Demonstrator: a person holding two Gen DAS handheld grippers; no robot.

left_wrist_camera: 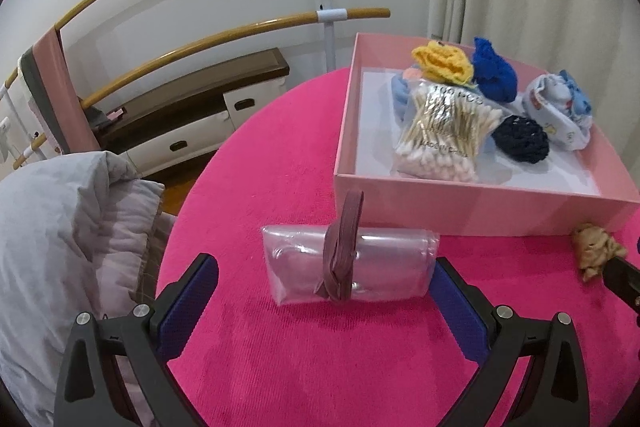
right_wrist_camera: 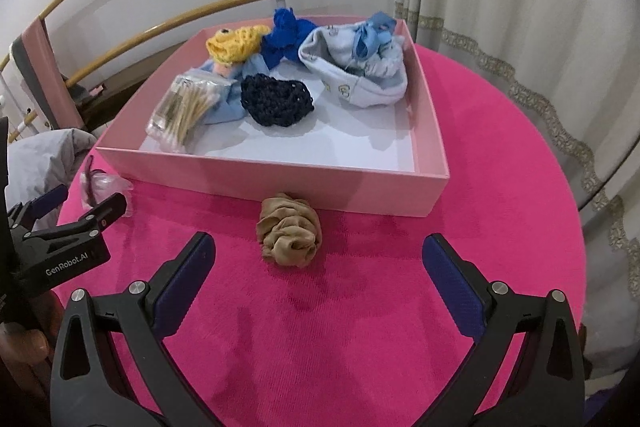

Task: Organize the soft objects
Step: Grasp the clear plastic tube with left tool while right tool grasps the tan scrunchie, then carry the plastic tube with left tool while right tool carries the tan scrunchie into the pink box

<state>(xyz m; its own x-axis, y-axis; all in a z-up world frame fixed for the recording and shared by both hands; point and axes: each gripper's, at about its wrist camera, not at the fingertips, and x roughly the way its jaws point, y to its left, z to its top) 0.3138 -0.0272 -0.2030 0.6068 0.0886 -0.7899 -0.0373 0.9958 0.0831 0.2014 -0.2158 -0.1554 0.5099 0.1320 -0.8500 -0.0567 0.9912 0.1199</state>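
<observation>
Round bench [right_wrist_camera: 500, 187] under a pink cloth, carrying an open pink box [right_wrist_camera: 280, 183] already holding cotton swabs, crocheted pieces and baby clothes. Two soft items lie outside it: a clear pouch [left_wrist_camera: 348, 267] bound by a mauve band, just before the box's near wall, and a beige stocking bundle [right_wrist_camera: 290, 237] close to that wall. Left gripper [left_wrist_camera: 326, 281]: jaws released, straddling the pouch, right pad apparently touching its end. Right gripper [right_wrist_camera: 318, 261]: jaws released, short of the bundle. Advisable: close across the pouch body, not the band, then lift clear of the wall before lowering inside
</observation>
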